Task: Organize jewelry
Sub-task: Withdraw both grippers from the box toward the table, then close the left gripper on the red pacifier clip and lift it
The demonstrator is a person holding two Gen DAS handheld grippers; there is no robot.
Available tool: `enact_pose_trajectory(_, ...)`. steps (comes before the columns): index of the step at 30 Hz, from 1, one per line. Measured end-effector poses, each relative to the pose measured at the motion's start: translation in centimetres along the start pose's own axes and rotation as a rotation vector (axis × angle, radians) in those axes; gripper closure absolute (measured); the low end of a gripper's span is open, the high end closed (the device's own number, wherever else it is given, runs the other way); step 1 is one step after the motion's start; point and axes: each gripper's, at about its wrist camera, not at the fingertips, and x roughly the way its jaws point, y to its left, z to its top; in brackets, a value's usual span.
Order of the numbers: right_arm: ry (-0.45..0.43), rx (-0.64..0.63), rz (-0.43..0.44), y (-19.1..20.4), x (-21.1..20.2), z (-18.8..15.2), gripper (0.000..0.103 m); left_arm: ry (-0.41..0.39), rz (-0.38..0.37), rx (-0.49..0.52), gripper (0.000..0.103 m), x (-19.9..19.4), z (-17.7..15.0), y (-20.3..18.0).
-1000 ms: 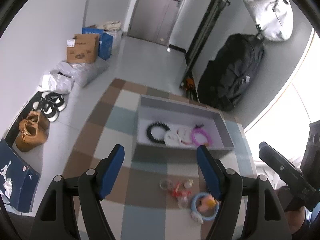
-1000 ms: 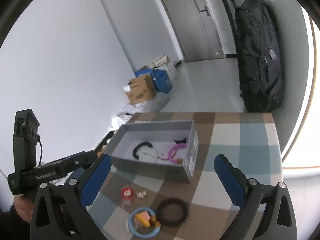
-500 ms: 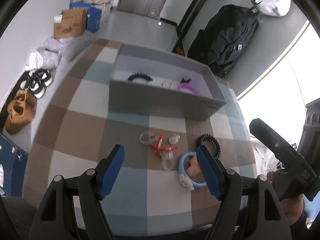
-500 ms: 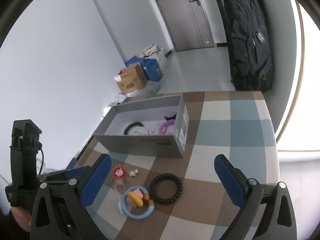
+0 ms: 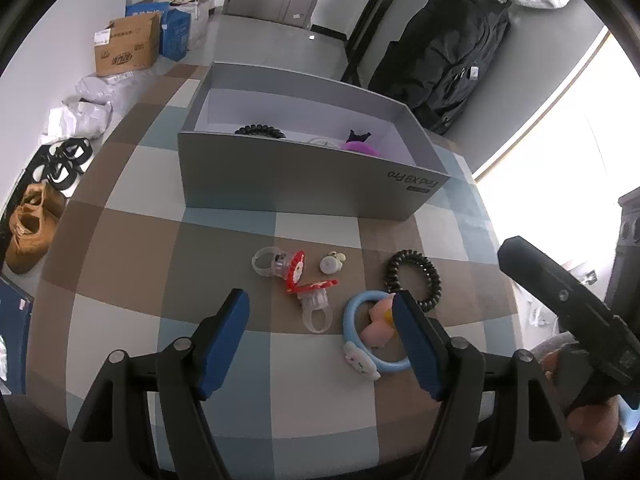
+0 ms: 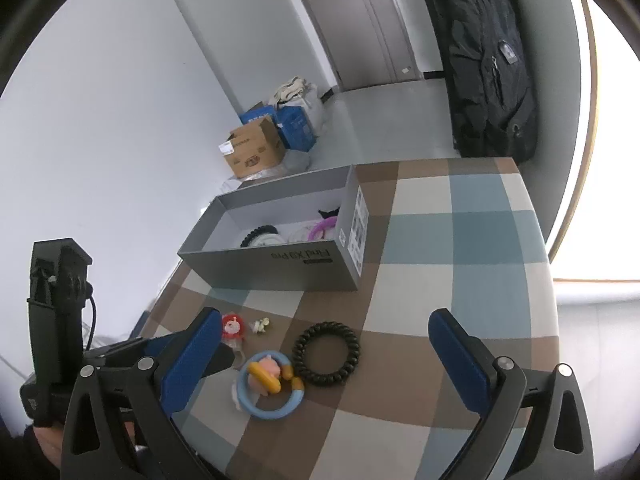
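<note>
**Jewelry laid out on a checked tabletop before a grey cardboard box.**

The left gripper [image 5: 320, 324], blue-padded jaws apart but closing with nothing pinched between them, hangs over two clear plastic rings with red flower tops [image 5: 298, 280] and a smooth blue bangle [image 5: 374, 338] bearing a pink figure. A black spiral hair tie [image 5: 414, 280] lies just beside the bangle, a small pale charm [image 5: 332, 263] nearer the box. The right gripper [image 6: 328, 354] stands wide apart, empty, above the same cluster near the table's front edge. The matte rectangular box [image 5: 304, 176], towards the far edge of the table [image 5: 132, 240], holds a black coil, white pieces and a purple ring. Compared with a second ago, both cameras sit lower and nearer the cluster, and the left jaws have narrowed.
</note>
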Motion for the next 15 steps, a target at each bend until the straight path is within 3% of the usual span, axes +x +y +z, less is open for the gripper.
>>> enact_pose_trajectory(2,0.001,0.001,-0.002,0.0,0.0,0.0,0.0,0.018,0.002,-0.009,0.047,0.4,0.0,0.1)
enact_pose_trajectory(8,0.011,0.022,0.006,-0.4,0.2,-0.1,0.0,0.043,-0.014,-0.021,0.049,1.0,0.1,0.1)
enact_pose_trajectory(15,0.013,0.043,0.019,-0.6,0.3,-0.1,0.0,0.053,0.013,-0.014,0.072,1.3,0.1,0.1)
